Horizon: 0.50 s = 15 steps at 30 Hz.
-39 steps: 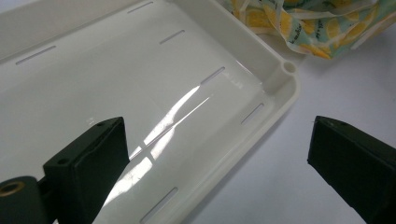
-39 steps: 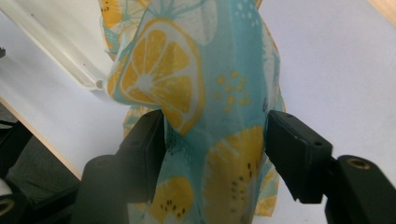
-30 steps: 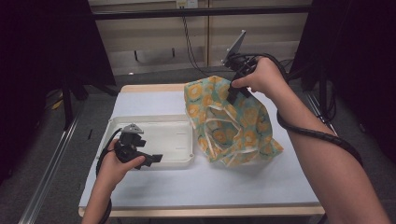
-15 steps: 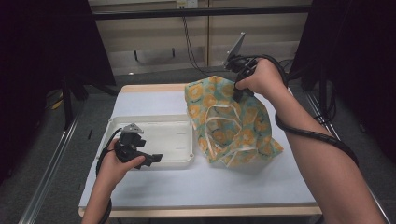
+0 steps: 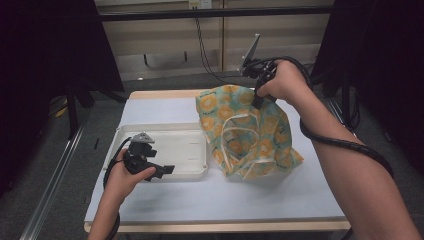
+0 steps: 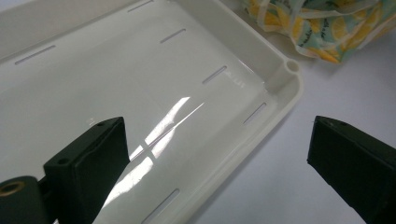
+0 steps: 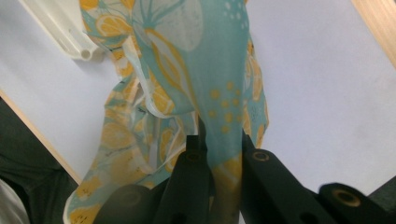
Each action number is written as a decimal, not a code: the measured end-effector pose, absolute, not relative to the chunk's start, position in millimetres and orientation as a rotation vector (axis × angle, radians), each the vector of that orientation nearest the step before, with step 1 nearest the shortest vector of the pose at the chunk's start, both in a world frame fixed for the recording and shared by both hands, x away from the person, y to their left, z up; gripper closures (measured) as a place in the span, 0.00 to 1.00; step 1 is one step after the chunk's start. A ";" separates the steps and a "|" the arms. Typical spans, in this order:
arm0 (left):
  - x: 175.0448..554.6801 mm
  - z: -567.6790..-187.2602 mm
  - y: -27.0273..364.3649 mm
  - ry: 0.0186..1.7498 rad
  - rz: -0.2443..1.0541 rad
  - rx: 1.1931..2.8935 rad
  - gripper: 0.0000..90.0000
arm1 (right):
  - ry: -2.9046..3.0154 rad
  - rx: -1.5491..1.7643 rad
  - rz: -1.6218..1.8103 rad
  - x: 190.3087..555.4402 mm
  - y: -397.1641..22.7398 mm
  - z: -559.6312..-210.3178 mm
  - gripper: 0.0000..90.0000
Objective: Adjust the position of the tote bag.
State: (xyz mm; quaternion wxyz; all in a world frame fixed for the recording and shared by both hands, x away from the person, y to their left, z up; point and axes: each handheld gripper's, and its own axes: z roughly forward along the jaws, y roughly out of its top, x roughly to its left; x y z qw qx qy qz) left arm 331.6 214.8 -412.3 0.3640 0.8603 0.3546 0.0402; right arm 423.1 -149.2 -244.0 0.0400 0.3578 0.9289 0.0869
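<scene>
— At the table's right half, toward two o'clock from its middle, what am I looking at?

— I see the cloth bag (image 5: 245, 132), teal with a yellow lemon print and pale handles. My right gripper (image 5: 258, 96) has it by the top edge at the far side. In the right gripper view the jaws have just been closing, and now they stand together with a fold of the bag (image 7: 205, 93) clamped between them.

— Which way does the bag run?

— I read its long axis from about eleven o'clock, where I hold it raised, down to five o'clock, where the lower corner lies spread on the white table (image 5: 280, 200). The pinched end points up and away from me; the rest drapes and sags, with the handles looped across the front.

— And your other hand?

— My left gripper (image 5: 162, 170) sits near eight o'clock, at the near edge of the white tray (image 5: 165, 131). In the left gripper view I see its two jaws well apart, one over the tray floor (image 6: 116, 84), the other over the bare table beyond the rim, with nothing between them and no contact that I can make out.

— How do tray and bag sit?

— The tray lies at nine o'clock of the bag, its right corner just beside the bag's lower folds; I cannot tell whether they touch.
</scene>
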 end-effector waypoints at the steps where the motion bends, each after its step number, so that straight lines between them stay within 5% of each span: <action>1: 331.4 -412.4 214.3 0.915 0.110 2.215 0.06 | 2.851 1.083 0.261 422.4 -150.2 -243.3 1.00; 15: 332.8 -415.0 211.0 0.911 0.090 2.231 0.06 | 2.983 0.506 0.243 413.3 -158.5 -238.6 1.00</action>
